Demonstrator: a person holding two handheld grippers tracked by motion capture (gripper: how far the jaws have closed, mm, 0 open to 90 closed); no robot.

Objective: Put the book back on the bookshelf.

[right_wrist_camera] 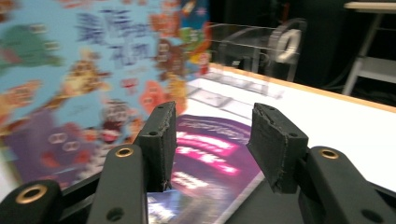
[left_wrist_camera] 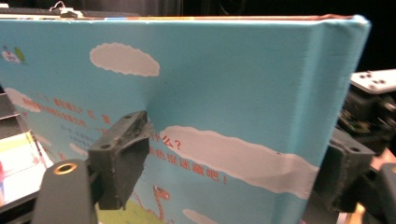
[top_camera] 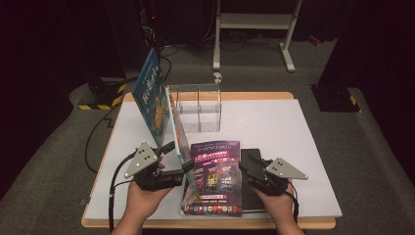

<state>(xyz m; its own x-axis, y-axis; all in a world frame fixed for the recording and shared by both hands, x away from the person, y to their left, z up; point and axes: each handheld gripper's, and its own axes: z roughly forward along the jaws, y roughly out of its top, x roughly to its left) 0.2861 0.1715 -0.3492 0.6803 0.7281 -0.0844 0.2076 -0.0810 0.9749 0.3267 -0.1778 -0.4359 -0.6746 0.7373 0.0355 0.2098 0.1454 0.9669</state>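
Your left gripper [left_wrist_camera: 233, 168] has its jaws on either side of the blue picture book [left_wrist_camera: 224, 107], one against the back cover and the other at the spine edge, pinching the book's thickness; in the high view this gripper [top_camera: 182, 165] holds the book [top_camera: 152, 95] upright and tilted, its lower corner near the front edge of the table [top_camera: 274, 117], left of centre. Your left hand [top_camera: 144, 198] comes in over the table's front edge.

Your right gripper [right_wrist_camera: 210, 144] has its jaws spread, with nothing between them; they point over the purple magazine [right_wrist_camera: 210, 154] towards the book's illustrated front cover [right_wrist_camera: 79, 70]. In the high view this gripper [top_camera: 248, 164] sits just beside the magazine's right edge, your right hand [top_camera: 276, 205] behind it at the front edge.

The purple magazine [top_camera: 215, 178] lies flat near the middle of the table's front edge, on top of a dark book [top_camera: 254, 188] that shows along its right side.

A clear acrylic holder [top_camera: 198, 105] with compartments stands near the table's far edge, just beyond the upright book.
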